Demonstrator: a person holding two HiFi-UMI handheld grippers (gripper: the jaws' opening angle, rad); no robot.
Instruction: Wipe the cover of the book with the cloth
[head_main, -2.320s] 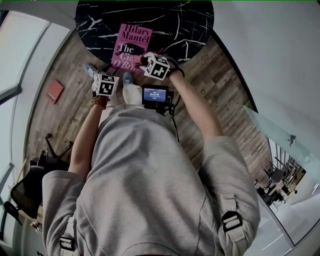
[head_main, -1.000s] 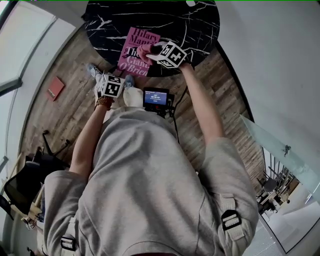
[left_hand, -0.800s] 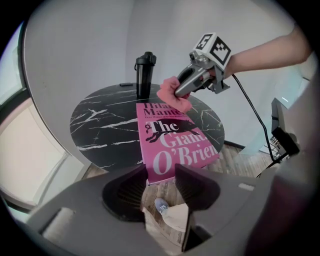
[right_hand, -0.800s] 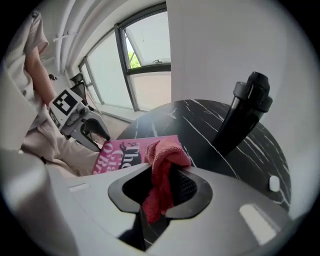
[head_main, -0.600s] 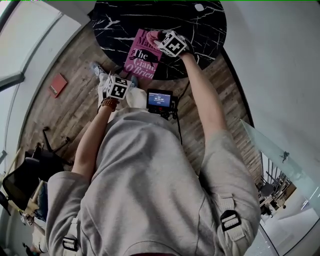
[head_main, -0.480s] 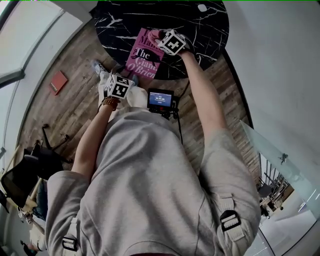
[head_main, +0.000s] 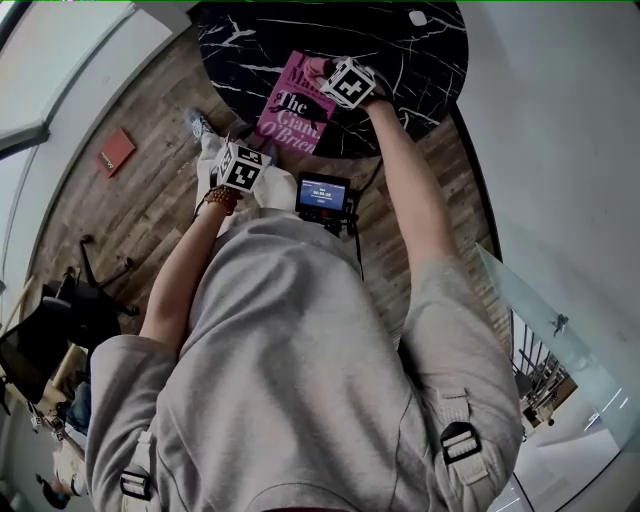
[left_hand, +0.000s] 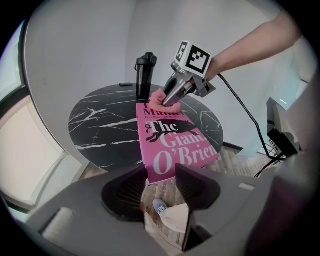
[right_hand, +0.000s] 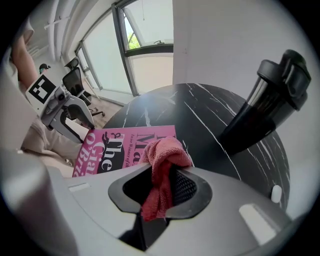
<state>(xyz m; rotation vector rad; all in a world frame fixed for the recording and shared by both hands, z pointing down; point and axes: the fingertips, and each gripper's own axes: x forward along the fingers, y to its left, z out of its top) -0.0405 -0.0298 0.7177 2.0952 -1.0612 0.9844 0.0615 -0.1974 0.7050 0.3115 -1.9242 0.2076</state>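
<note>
A pink book (head_main: 296, 108) lies on the round black marble table (head_main: 420, 70), its near end jutting over the table's edge. My right gripper (head_main: 320, 70) is shut on a bunched pink cloth (right_hand: 163, 155) and holds it on the book's far end, over the top of the title (left_hand: 160, 98). The cloth hangs out between the jaws on both sides. My left gripper (head_main: 224, 148) stands open with nothing in it, off the table in front of the book's near end (left_hand: 172, 145), above the wooden floor. It also shows in the right gripper view (right_hand: 80, 117).
A tall black bottle (left_hand: 144, 75) stands just behind the book's far end, close to the cloth (right_hand: 260, 107). A small white object (head_main: 417, 18) lies at the table's far side. A small screen (head_main: 323, 192) hangs at the person's chest. A red thing (head_main: 116, 152) lies on the floor at left.
The right gripper has carried the cloth from the middle of the cover to the book's far end. The left gripper has kept its place by the table's edge.
</note>
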